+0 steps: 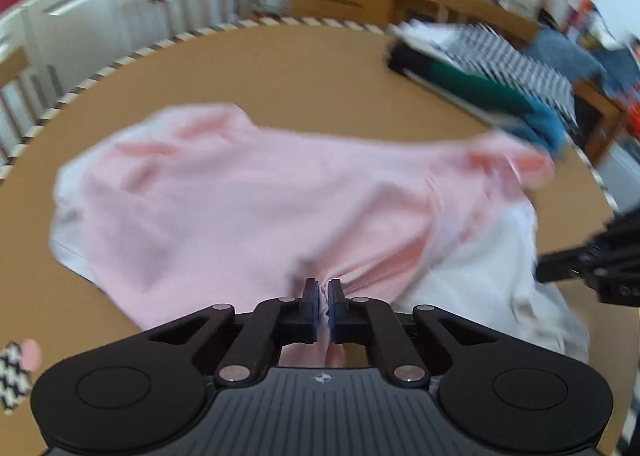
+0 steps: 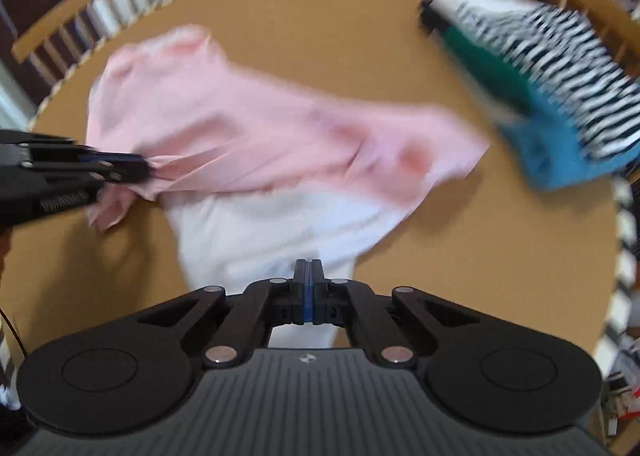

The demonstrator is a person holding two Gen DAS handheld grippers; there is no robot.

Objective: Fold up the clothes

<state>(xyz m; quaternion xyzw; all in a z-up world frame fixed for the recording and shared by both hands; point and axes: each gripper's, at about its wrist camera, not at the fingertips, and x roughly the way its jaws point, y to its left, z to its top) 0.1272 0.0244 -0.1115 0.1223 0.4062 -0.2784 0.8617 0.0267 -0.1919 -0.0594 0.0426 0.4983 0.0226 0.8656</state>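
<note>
A pink garment (image 1: 256, 192) is spread across the middle of a round brown bench (image 1: 280, 64), whose edge is trimmed with a striped band. Part of a white garment (image 2: 256, 232) is seen beneath the pink one, showing at the near side. Both frames are blurred.

The left gripper (image 1: 323, 288) is seen with its fingers (image 1: 310, 296) drawn almost together, and a bunched fold of the pink garment is pinched between them at its near edge. In the right wrist view the same gripper (image 2: 144, 172) enters from the left, with gathered pink cloth held at its tip and a loose corner hanging below.

The right gripper (image 2: 308, 268) is seen with its fingers (image 2: 300, 276) pressed fully together over the white garment; no cloth can be made out between the pads, and whether the tips touch the fabric cannot be told. In the left wrist view only part of this gripper's black body is seen at the right edge.

At the far right of the bench a stack of folded clothes (image 2: 532, 84) is placed, with a black-and-white striped piece on top and green and blue pieces beneath. The pink garment's far corner lies just beside the stack.
</note>
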